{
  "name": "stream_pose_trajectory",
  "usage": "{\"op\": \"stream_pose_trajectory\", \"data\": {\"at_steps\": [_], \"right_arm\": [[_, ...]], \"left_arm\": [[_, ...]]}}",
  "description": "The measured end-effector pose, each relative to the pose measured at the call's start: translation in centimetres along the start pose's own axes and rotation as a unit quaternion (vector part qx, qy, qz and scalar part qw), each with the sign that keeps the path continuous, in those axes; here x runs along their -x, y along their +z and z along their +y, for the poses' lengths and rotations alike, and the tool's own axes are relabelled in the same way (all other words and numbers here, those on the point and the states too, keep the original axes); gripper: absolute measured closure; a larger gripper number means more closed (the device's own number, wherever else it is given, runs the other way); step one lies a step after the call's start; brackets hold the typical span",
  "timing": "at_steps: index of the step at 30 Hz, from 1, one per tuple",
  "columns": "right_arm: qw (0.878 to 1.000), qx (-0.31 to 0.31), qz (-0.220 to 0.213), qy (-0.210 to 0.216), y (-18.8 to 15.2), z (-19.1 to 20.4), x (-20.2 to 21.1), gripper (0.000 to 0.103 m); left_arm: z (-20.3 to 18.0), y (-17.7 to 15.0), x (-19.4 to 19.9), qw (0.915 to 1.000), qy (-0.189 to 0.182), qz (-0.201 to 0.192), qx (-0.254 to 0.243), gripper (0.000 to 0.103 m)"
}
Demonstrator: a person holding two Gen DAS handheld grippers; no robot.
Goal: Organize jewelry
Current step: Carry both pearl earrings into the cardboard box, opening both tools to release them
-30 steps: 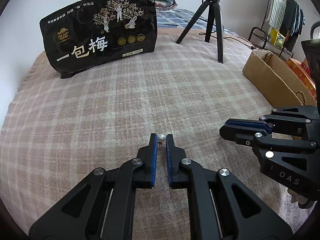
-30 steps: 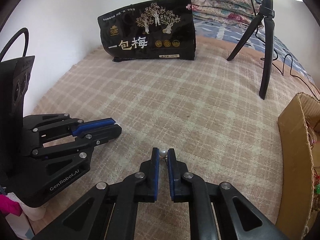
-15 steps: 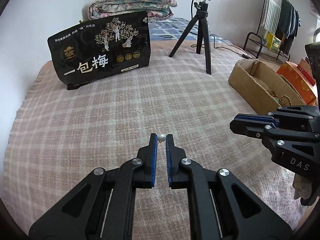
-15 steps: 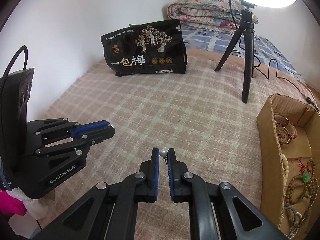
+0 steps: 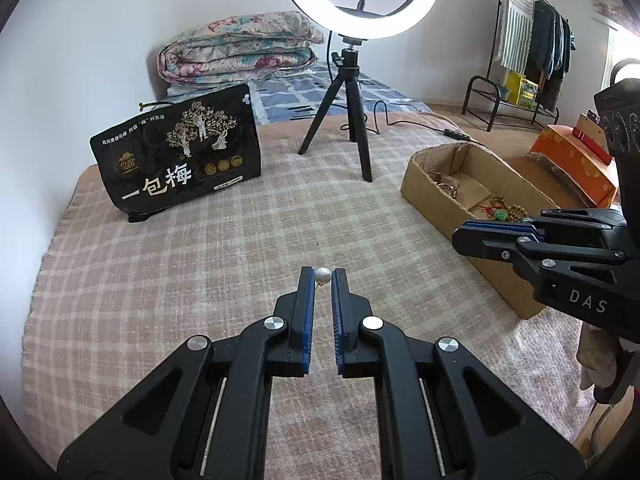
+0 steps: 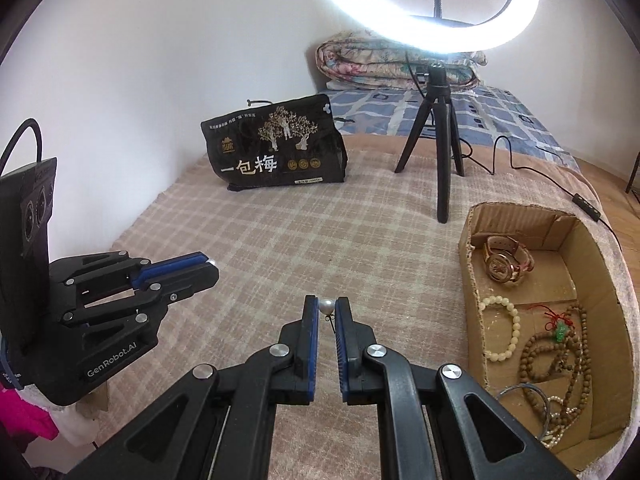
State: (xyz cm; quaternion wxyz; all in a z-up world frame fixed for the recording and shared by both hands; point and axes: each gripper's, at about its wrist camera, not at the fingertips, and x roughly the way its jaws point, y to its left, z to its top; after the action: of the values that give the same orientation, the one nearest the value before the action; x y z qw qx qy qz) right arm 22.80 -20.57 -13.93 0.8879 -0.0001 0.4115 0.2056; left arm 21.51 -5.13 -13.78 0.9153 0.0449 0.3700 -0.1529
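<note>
My left gripper (image 5: 322, 276) is shut on a white pearl earring (image 5: 322, 275) held at its fingertips, above the checked blanket. My right gripper (image 6: 327, 306) is shut on a second pearl earring (image 6: 327, 306), its small pin hanging below. A cardboard box (image 6: 472, 280) at the right holds a watch (image 6: 505, 262), a cream bead bracelet (image 6: 502, 334) and brown bead strings (image 6: 560, 360). The box also shows in the left wrist view (image 5: 424, 188), behind the right gripper (image 5: 472, 236). The left gripper appears at the left of the right wrist view (image 6: 208, 268).
A black snack bag (image 5: 180, 156) stands at the back of the blanket. A ring light on a black tripod (image 5: 352, 120) stands beside the box. A folded quilt (image 5: 240, 52) lies behind. An orange box (image 5: 572, 156) sits at the far right.
Both grippers have risen and tilted back, still holding their earrings. More of the room, the ring light and the inside of the box have come into view.
</note>
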Motion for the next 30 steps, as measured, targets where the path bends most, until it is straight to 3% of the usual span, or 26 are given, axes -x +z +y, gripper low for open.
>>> {"op": "stream_pose_trajectory", "data": {"at_steps": [18,30], "right_arm": [[0.997,-0.043,-0.036,-0.049,-1.5,-6.8,7.1,0.097],[0.993,-0.070,-0.042,-0.079,-1.6,-12.3,8.6,0.097]], "left_arm": [[-7.8,1.9,0.9,0.9979,-0.054,-0.016,-0.033,0.097],[-13.4,2.9,-0.9,0.9942,-0.094,-0.011,-0.050,0.097]]}}
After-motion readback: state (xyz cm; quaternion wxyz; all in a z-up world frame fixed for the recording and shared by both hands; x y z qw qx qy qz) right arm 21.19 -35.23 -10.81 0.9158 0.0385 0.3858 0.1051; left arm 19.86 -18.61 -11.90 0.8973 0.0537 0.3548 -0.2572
